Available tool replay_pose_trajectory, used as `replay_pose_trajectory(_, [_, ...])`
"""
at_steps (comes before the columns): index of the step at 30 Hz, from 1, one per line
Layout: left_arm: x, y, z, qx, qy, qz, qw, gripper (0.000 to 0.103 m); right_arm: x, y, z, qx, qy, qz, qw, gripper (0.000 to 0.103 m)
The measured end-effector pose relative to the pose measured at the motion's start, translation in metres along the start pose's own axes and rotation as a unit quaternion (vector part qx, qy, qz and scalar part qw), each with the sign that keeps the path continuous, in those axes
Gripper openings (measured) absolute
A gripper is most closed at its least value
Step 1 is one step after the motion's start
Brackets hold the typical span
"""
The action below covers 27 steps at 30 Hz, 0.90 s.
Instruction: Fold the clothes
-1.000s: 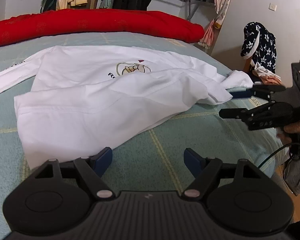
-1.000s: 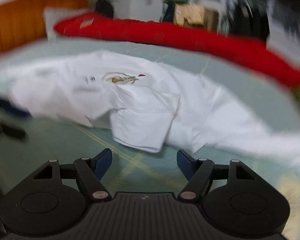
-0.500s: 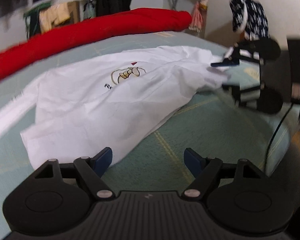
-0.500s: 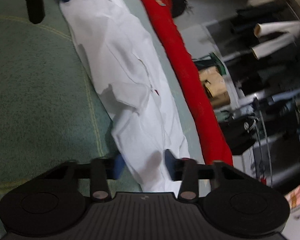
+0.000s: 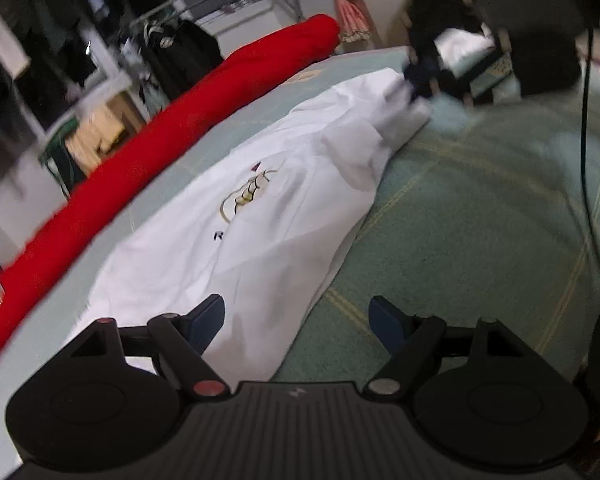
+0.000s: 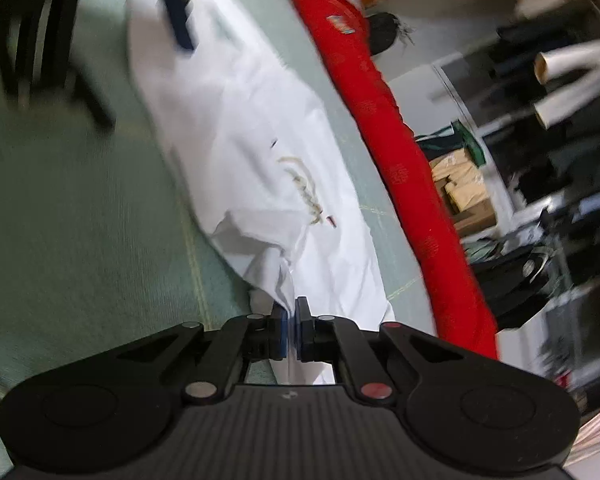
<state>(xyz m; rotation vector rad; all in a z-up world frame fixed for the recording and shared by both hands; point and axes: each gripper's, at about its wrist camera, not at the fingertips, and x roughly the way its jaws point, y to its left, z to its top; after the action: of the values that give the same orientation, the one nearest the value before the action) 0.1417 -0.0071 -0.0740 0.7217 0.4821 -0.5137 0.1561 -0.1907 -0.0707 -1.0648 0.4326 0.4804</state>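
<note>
A white shirt (image 5: 284,208) with a gold emblem lies spread on the green bed cover (image 5: 480,220). My left gripper (image 5: 296,314) is open above the shirt's near edge. Its left finger is over the cloth, its right finger over bare cover, and nothing is pinched. At the shirt's far end my right gripper (image 5: 416,76) shows blurred, with bunched cloth in it. In the right wrist view my right gripper (image 6: 291,320) is shut on a fold of the white shirt (image 6: 252,152), which runs between the blue pads. A blue pad (image 6: 182,32) of the left gripper shows at the top left there.
A long red bolster (image 5: 180,128) lies along the far side of the bed, also seen as the red bolster (image 6: 400,160). Beyond it stand clothes racks and shelves (image 5: 180,48). A black cable (image 5: 588,160) hangs at the right over the cover.
My right gripper has closed from wide open onto the shirt's end and lifted it slightly. Both grippers have rolled, tilting both views. The left gripper has moved in over the shirt's near edge.
</note>
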Motion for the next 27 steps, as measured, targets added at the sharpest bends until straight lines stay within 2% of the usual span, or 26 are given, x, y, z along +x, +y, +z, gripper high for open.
replay_pose_trajectory(4, [0.004, -0.014, 0.002, 0.041, -0.016, 0.025, 0.9987, 0.080, -0.022, -0.023, 0.004, 0.046, -0.016, 0.014, 0.999, 0.005])
replay_pose_trajectory(9, [0.018, -0.028, 0.013, 0.076, -0.028, 0.056, 0.9952, 0.080, -0.044, -0.029, 0.010, 0.056, -0.033, 0.017, 0.998, 0.005])
replay_pose_trajectory(14, [0.032, -0.044, 0.015, 0.143, -0.035, 0.111, 0.9829, 0.080, -0.056, -0.030, 0.016, 0.052, -0.043, 0.015, 0.998, 0.005])
replay_pose_trajectory(17, [0.034, -0.045, 0.013, 0.163, -0.039, 0.127, 0.9776, 0.081, -0.065, -0.028, 0.014, 0.056, -0.045, 0.014, 0.997, 0.005])
replay_pose_trajectory(19, [0.033, -0.045, 0.012, 0.172, -0.041, 0.147, 0.9733, 0.068, -0.066, -0.030, 0.012, 0.057, -0.043, 0.012, 0.997, 0.005])
replay_pose_trajectory(20, [0.033, -0.045, 0.012, 0.178, -0.037, 0.155, 0.9710, 0.038, -0.067, -0.029, 0.011, 0.057, -0.042, 0.013, 0.997, 0.005])
replay_pose_trajectory(21, [0.033, -0.043, 0.012, 0.180, -0.030, 0.153, 0.9712, 0.016, -0.067, -0.029, 0.011, 0.056, -0.041, 0.014, 0.997, 0.005])
replay_pose_trajectory(24, [0.018, -0.032, 0.013, 0.158, -0.032, 0.129, 0.9786, 0.006, -0.070, -0.026, 0.009, 0.050, -0.037, 0.020, 0.998, 0.005])
replay_pose_trajectory(27, [-0.007, -0.021, 0.016, 0.145, -0.042, 0.108, 0.9825, 0.005, -0.074, -0.023, 0.008, 0.040, -0.030, 0.029, 0.998, 0.005])
